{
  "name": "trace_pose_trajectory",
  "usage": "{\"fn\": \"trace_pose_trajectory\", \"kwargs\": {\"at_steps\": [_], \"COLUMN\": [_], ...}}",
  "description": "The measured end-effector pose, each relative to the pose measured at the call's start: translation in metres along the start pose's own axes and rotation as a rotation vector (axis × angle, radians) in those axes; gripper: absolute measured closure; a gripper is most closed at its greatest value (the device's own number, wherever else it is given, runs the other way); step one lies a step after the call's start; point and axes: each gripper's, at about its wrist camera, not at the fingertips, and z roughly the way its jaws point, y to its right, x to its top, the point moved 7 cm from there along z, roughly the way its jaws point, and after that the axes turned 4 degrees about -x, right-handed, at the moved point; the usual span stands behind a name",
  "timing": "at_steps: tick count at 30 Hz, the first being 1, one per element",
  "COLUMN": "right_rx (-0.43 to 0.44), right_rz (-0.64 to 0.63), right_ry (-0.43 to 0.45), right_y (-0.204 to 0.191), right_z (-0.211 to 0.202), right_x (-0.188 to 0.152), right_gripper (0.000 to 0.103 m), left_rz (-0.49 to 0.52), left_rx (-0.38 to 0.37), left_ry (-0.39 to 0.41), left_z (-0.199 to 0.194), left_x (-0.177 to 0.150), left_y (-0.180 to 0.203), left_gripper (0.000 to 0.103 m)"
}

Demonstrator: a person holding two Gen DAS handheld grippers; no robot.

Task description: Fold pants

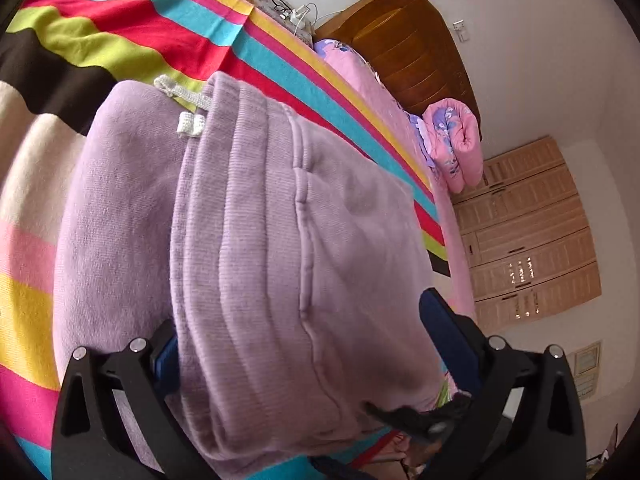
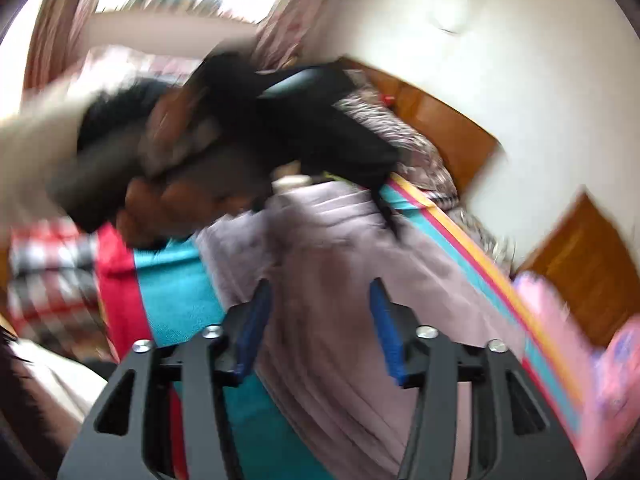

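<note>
Lilac pants (image 1: 248,240) lie folded on the striped bed cover (image 1: 120,32), waistband and white drawstring (image 1: 188,112) toward the far side. My left gripper (image 1: 298,312) is open wide, its blue pads (image 1: 448,332) standing either side of the cloth bundle. The left pad is half hidden behind the fabric. In the blurred right wrist view, my right gripper (image 2: 320,286) hovers open over the pants (image 2: 340,248), nothing pinched between its blue fingers (image 2: 384,320). A hand holds the left gripper (image 2: 304,120) over the far end of the pants.
A rolled pink floral quilt (image 1: 456,144) and a wooden headboard (image 1: 408,52) stand beyond the bed's right edge, with a light wardrobe (image 1: 528,232) behind. Cables and glasses (image 1: 292,12) lie at the far corner. Plaid cloth (image 2: 48,272) sits left of the cover.
</note>
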Motion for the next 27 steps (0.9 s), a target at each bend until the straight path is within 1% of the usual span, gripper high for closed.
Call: {"fn": "trace_pose_trajectory", "kwargs": {"at_steps": [1,2,3,4,5,6,7,8,10,12,14,16,19,21,22,23,24,25,27], "right_rx": [-0.013,-0.026,-0.04,-0.063,-0.081,-0.096,-0.114,-0.131,-0.157,-0.183,-0.2,-0.221,-0.234,-0.269,-0.293,-0.311,-0.331,-0.338,-0.349], "right_rz": [0.093,0.16,0.222,0.289,0.33,0.366,0.41,0.443,0.503,0.559,0.583,0.558,0.52,0.514,0.506,0.491,0.466,0.454,0.455], "right_ry": [0.01,0.008,-0.005,-0.026,-0.048,-0.078,-0.127,-0.167,-0.206,-0.208,-0.215,-0.248,-0.259,-0.262,-0.267,-0.271,-0.285,-0.289,-0.293], "right_y": [0.023,0.039,0.055,0.072,0.081,0.088,0.093,0.096,0.1,0.104,0.103,0.105,0.103,0.106,0.108,0.108,0.108,0.107,0.109], "right_z": [-0.013,-0.021,-0.029,-0.038,-0.044,-0.049,-0.052,-0.054,-0.056,-0.055,-0.049,-0.035,-0.032,-0.029,-0.028,-0.026,-0.023,-0.022,-0.021], "right_x": [-0.006,-0.015,-0.028,-0.047,-0.064,-0.082,-0.106,-0.122,-0.143,-0.151,-0.155,-0.159,-0.16,-0.161,-0.161,-0.162,-0.164,-0.165,-0.164], "right_gripper": [0.041,0.036,0.036,0.035,0.034,0.034,0.034,0.034,0.034,0.034,0.034,0.034,0.034,0.034,0.032,0.028,0.027,0.027,0.025], "left_rz": [0.006,0.012,0.015,0.014,0.013,0.012,0.013,0.017,0.03,0.041,0.053,0.065,0.082,0.074,0.067,0.063,0.067,0.083,0.122], "left_rx": [0.003,0.009,0.007,0.006,-0.003,-0.016,-0.027,-0.034,-0.034,-0.035,-0.036,-0.028,0.008,0.014,0.018,0.043,0.109,0.165,0.128], "left_ry": [0.002,0.004,0.007,0.01,0.015,0.019,0.025,0.029,0.031,0.033,0.033,0.033,0.03,0.034,0.039,0.046,0.06,0.065,0.088], "left_z": [0.0,-0.001,-0.001,-0.004,-0.005,-0.006,-0.007,-0.008,-0.007,-0.006,-0.005,-0.001,0.002,0.002,0.001,0.0,-0.002,-0.005,-0.013], "left_x": [0.0,-0.002,0.0,-0.002,-0.003,-0.002,-0.001,-0.002,-0.003,-0.003,-0.004,-0.003,-0.005,-0.005,-0.005,-0.004,-0.004,-0.005,-0.006], "left_y": [-0.001,-0.002,-0.004,-0.006,-0.008,-0.009,-0.01,-0.01,-0.011,-0.01,-0.007,-0.004,-0.001,-0.001,-0.001,-0.002,-0.004,-0.006,0.01], "left_gripper": [0.006,0.008,0.011,0.013,0.013,0.013,0.013,0.013,0.013,0.009,0.006,0.002,0.002,0.002,0.005,0.012,0.048,0.069,0.079]}}
